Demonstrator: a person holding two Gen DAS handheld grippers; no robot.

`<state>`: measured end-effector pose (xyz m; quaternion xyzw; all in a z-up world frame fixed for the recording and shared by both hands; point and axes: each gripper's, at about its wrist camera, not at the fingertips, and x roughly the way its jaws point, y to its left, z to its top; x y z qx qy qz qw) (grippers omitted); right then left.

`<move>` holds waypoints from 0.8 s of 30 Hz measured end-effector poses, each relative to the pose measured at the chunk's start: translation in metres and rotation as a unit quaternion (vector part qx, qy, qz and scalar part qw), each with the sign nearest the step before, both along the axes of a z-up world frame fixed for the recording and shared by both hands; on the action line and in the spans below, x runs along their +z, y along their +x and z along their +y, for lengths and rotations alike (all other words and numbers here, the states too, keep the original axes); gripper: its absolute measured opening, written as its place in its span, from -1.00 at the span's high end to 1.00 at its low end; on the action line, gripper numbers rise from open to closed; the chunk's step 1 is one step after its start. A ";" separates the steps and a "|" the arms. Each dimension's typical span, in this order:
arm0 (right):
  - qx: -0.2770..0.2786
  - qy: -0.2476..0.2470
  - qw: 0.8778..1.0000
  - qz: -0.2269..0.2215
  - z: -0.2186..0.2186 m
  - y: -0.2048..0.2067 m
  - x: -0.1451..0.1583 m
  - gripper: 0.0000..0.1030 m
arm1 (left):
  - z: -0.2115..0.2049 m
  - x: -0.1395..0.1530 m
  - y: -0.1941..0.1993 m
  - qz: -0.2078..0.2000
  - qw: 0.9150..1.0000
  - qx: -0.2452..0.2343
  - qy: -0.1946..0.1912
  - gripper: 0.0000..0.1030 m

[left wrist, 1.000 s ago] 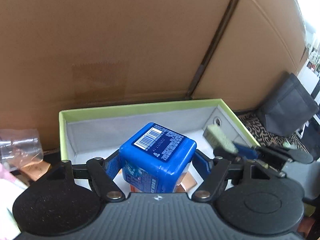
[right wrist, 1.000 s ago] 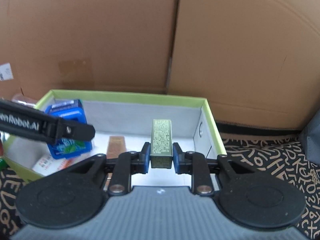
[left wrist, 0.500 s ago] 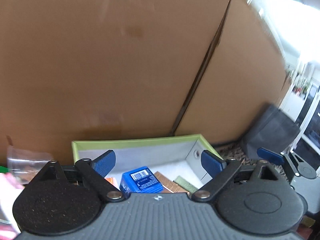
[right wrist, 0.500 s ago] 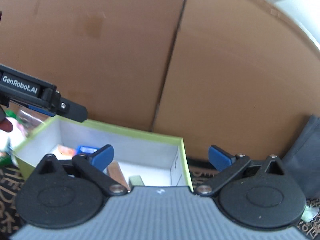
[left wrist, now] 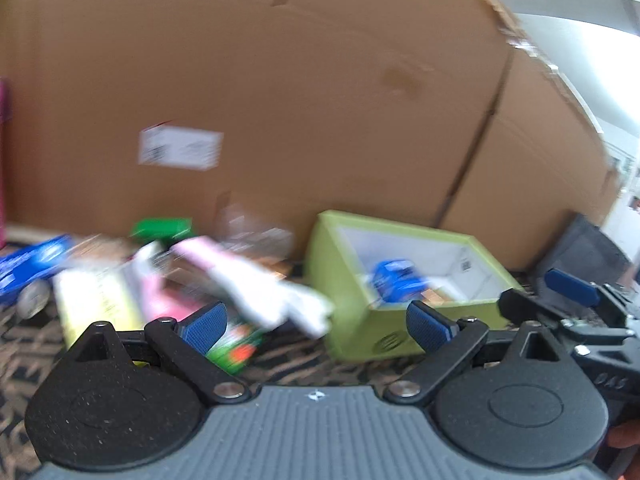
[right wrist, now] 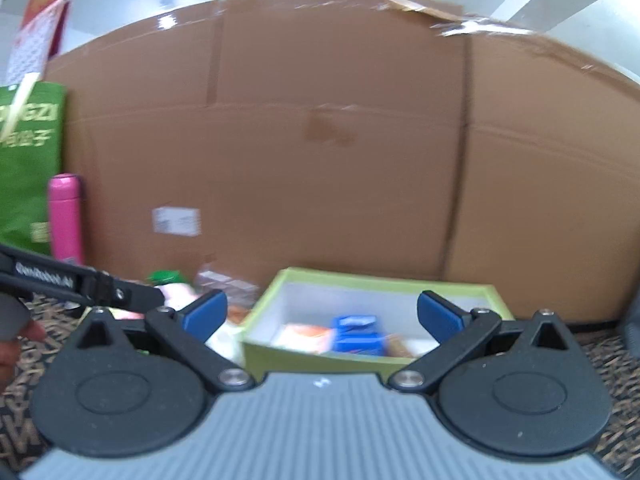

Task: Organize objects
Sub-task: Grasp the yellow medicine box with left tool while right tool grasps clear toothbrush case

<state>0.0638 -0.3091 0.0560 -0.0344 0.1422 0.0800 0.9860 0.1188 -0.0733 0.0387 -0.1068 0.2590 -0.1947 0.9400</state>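
A lime-green box (left wrist: 348, 284) with white inside walls sits on the patterned floor, right of centre in the left wrist view. It holds a blue box (left wrist: 396, 286). My left gripper (left wrist: 316, 322) hangs open and empty, back from the box, facing a blurred pile with a pink-white packet (left wrist: 256, 284). My right gripper (right wrist: 322, 316) is also open and empty, drawn back from the lime-green box (right wrist: 320, 360). Inside lie the blue box (right wrist: 356, 334), an orange-white packet (right wrist: 308, 336) and a brown bar (right wrist: 398, 346).
A tall cardboard wall (right wrist: 320, 140) stands behind everything. Left of the box lie a green item (left wrist: 162, 228), a blue package (left wrist: 28, 264) and a yellow-green packet (left wrist: 92, 300). A pink bottle (right wrist: 66, 218) and a green bag (right wrist: 28, 160) stand far left. A dark bag (left wrist: 584, 248) sits right.
Both grippers let go of their items in the box, the blue box and the olive bar, opened wide and pulled back. The left view swung left onto the pile.
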 end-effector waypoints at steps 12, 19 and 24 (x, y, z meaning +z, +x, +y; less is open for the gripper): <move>0.100 0.035 0.988 0.109 0.088 0.023 -0.068 -0.98 | 0.121 -0.068 -0.018 0.080 0.987 0.139 0.005 -0.93; 0.154 -0.004 0.975 0.161 0.151 0.068 -0.092 -0.06 | 0.150 -0.068 -0.012 0.075 0.983 0.165 -0.001 -0.93; 0.138 -0.019 0.973 0.185 0.176 0.096 -0.109 0.04 | 0.149 -0.064 0.001 0.070 0.985 0.158 0.000 -0.93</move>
